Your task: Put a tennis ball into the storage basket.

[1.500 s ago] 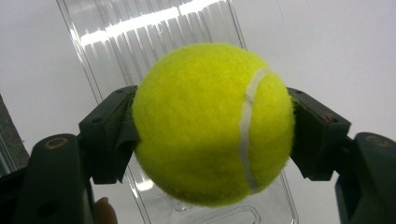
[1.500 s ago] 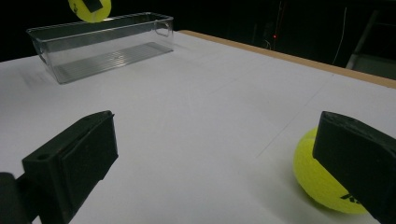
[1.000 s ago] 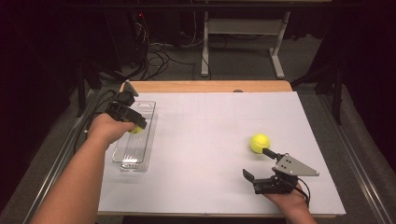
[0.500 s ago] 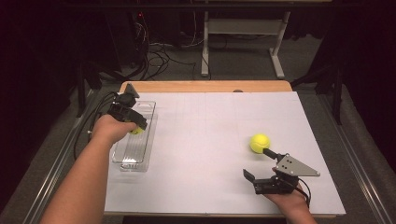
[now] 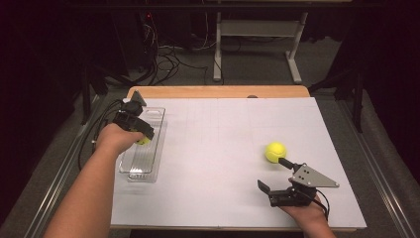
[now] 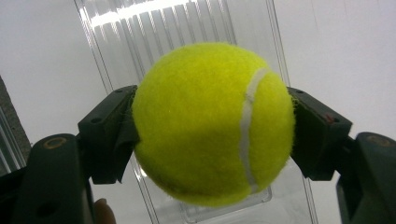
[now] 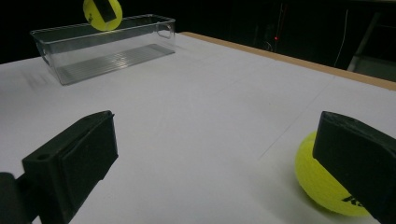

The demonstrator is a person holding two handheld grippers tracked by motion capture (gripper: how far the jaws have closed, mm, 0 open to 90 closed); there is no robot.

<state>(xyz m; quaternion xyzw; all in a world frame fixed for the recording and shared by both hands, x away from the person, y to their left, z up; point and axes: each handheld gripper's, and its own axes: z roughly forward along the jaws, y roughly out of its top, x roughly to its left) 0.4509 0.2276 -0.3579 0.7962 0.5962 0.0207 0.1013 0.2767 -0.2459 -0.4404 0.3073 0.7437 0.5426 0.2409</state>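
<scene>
My left gripper (image 5: 143,137) is shut on a yellow tennis ball (image 6: 212,123) and holds it above the clear plastic bin (image 5: 141,173) at the table's left side. In the left gripper view both pads press on the ball's sides, with the bin's ribbed floor (image 6: 187,28) beneath. A second tennis ball (image 5: 275,151) lies on the white sheet at the right. My right gripper (image 5: 273,174) rests near the front edge, open, with one jaw beside that ball (image 7: 327,186). The right gripper view also shows the bin (image 7: 116,51) far off, with the held ball (image 7: 102,14) over it.
The white sheet (image 5: 223,148) covers most of the table, and a wooden edge (image 5: 218,91) shows at the back. Cables (image 5: 96,129) trail off the left side. A metal stand (image 5: 257,44) stands on the floor beyond the table.
</scene>
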